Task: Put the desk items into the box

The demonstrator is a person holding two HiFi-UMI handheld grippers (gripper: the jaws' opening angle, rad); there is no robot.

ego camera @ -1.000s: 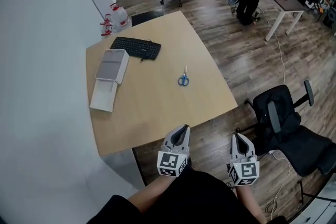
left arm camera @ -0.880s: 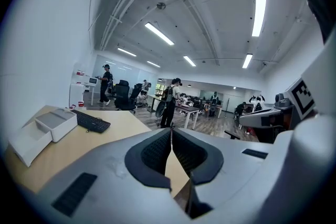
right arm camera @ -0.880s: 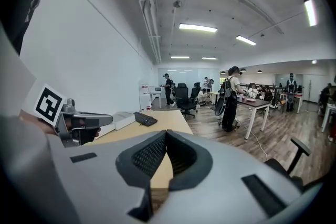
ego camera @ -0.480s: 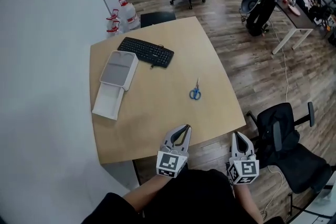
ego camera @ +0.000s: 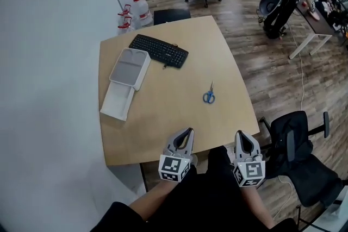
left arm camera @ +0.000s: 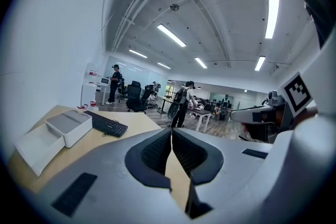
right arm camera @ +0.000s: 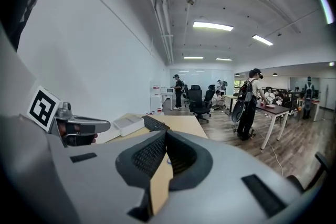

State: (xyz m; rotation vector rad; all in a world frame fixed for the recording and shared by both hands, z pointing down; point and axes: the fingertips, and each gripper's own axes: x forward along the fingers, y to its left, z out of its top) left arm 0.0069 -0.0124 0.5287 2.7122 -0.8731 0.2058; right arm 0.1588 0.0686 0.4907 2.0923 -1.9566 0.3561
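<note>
Left gripper (ego camera: 189, 131), right gripper (ego camera: 241, 133): both clenched, empty, at the worktop's (ego camera: 163, 117) near edge. Blue-handled scissors (ego camera: 209, 96): mid-worktop, toward the right edge. White box (ego camera: 130, 67): by the left edge, with a flat white piece (ego camera: 117, 101) touching its near end. Black keyboard (ego camera: 159, 50): just beyond the box, near the far edge.

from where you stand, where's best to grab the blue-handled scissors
Pinch across the closed blades just beyond the loops of the blue-handled metal scissors, coming straight down. They lie flat on the light wooden table, blades pointing away, so a level approach would likely find nothing to grip.
</note>
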